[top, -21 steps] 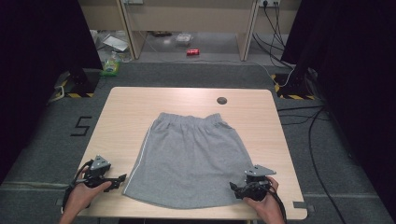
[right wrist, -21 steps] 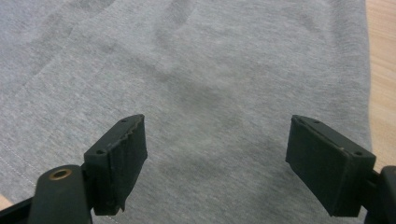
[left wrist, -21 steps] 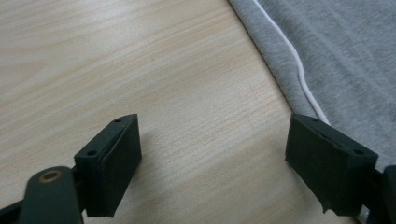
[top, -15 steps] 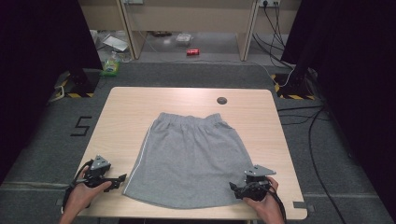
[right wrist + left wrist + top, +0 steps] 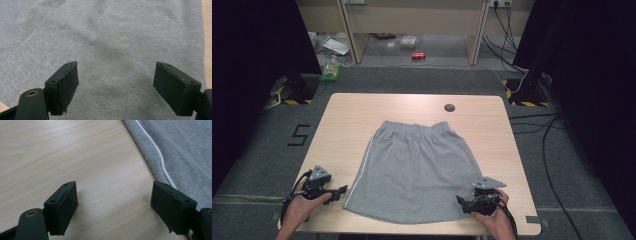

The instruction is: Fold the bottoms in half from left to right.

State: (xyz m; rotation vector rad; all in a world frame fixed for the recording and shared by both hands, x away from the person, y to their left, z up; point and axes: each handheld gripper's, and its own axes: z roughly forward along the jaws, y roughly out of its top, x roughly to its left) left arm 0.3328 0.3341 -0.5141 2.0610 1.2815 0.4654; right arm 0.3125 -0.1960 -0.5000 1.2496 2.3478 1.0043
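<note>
A grey pair of shorts (image 5: 414, 170) lies flat on the wooden table (image 5: 347, 125), waistband at the far side and hem toward me. My left gripper (image 5: 343, 190) rests on bare wood just left of the near left hem corner, jaws open and empty. In the left gripper view the left gripper (image 5: 113, 195) has wood between its jaws, and the shorts' edge with white piping (image 5: 160, 157) runs past the right jaw. My right gripper (image 5: 460, 200) sits over the near right hem corner, open. In the right gripper view the right gripper (image 5: 115, 75) spans grey cloth (image 5: 112, 37) without pinching it.
A dark round cable hole (image 5: 449, 107) sits near the table's far edge. On the floor beyond are a green bottle (image 5: 330, 71) and a red can (image 5: 418, 55). Cables (image 5: 532, 125) run along the right side. Bare wood borders the shorts on both sides.
</note>
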